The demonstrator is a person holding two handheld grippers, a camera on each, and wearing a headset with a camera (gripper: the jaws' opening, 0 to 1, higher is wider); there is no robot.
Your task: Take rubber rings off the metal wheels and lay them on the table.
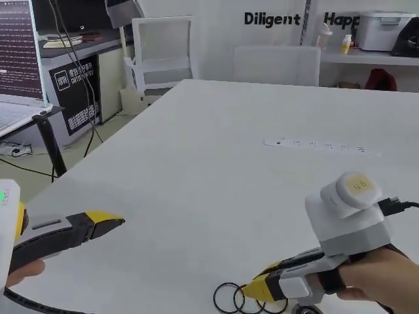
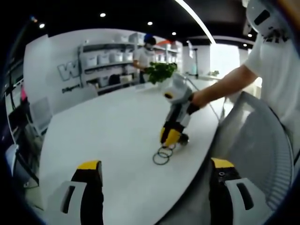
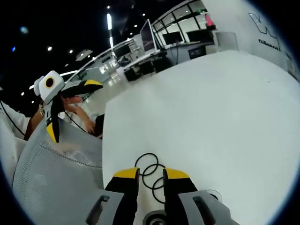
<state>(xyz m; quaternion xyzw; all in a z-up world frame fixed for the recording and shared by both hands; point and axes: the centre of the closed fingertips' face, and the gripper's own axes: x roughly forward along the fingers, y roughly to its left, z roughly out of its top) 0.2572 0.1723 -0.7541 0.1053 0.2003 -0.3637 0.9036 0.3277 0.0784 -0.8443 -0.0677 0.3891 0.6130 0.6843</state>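
Three black rubber rings [image 1: 228, 298] lie flat and overlapping on the white table [image 1: 216, 163], close to its near edge. My right gripper [image 1: 253, 288] hovers low over the rings [image 3: 149, 169]. Its yellow-tipped jaws stand a narrow gap apart, and a ring and bare table show through that gap. A metal wheel [image 1: 305, 309] sits right under that gripper, mostly hidden. My left gripper [image 1: 108, 220] is off to the left, above the table and well away from the rings [image 2: 161, 154]. In the left gripper view its jaws are spread wide with nothing between them.
A white power strip [image 1: 321, 145] lies farther back on the table. White chairs [image 1: 163, 52] stand at the far end. On the left are a desk and a monitor [image 1: 16, 52]. A mesh chair [image 2: 262, 140] is by the near edge.
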